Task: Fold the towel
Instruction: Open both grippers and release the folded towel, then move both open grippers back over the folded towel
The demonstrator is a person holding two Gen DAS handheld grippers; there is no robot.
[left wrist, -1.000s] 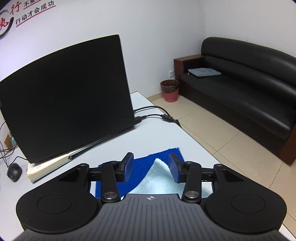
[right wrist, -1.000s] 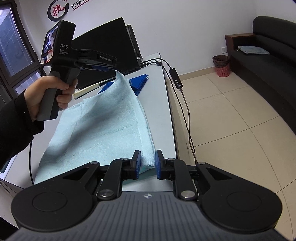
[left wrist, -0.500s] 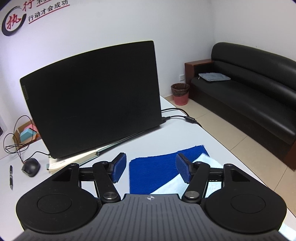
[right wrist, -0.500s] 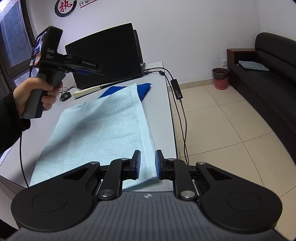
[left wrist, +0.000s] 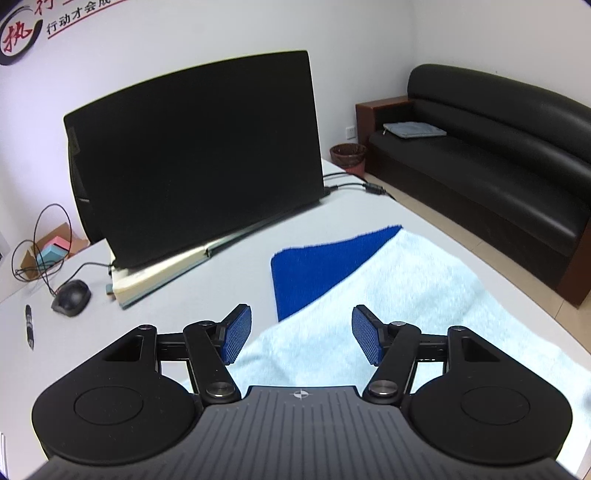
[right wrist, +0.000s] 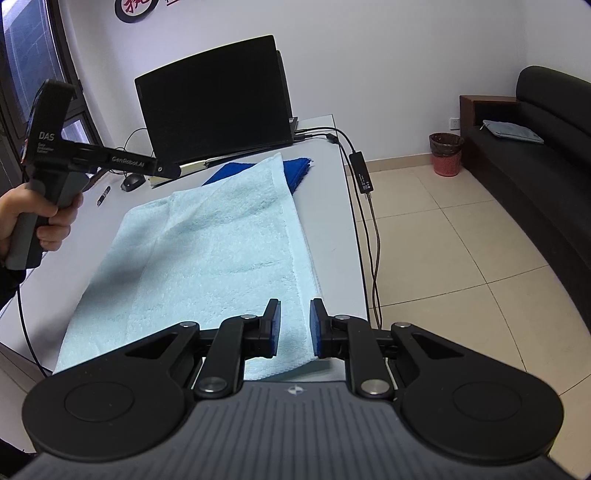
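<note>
The big black laptop (left wrist: 199, 158) and notebook (left wrist: 159, 273) block the upper left. Bare table (left wrist: 236, 280) between them and the blue cloth (left wrist: 317, 269) is free.

White letters "DAS" mark the head of the left gripper (right wrist: 162, 170); "GenRobot.AI" runs along its arm. Above the laptop (left wrist: 199, 155), a wall sign (left wrist: 55, 22) shows red Chinese characters "行动才会成".
</note>
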